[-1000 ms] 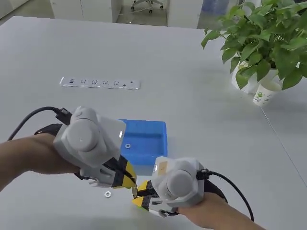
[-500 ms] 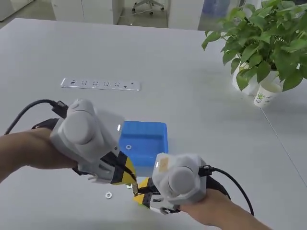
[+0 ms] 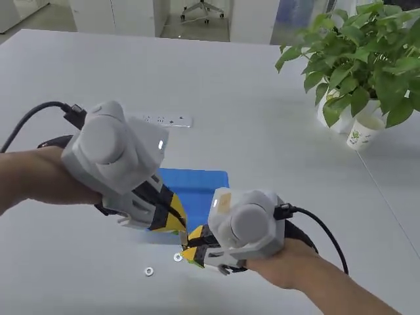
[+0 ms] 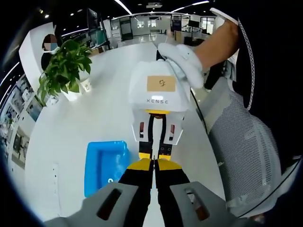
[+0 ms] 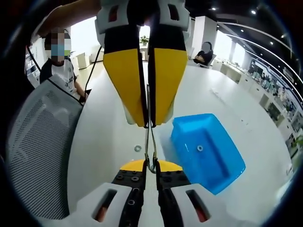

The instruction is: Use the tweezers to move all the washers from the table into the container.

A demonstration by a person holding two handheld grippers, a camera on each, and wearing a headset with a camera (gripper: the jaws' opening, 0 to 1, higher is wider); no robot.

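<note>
Hiding much of the blue container (image 3: pixel 203 177), the left gripper (image 3: pixel 173 223) and right gripper (image 3: pixel 191 252) both clamp the slim tweezers (image 5: pixel 150 142). Its prongs are nearly together, and its tips and any load are indiscernible. One washer (image 3: pixel 149 270) and a second washer (image 3: pixel 178 257) lie on the table (image 3: pixel 262 131) near the container, the second uncovered since a second ago.

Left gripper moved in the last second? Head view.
Yes. The left gripper has gone up the frame toward the white power strip. Its housing now hides the strip's left end, having sat clear below it earlier.
</note>
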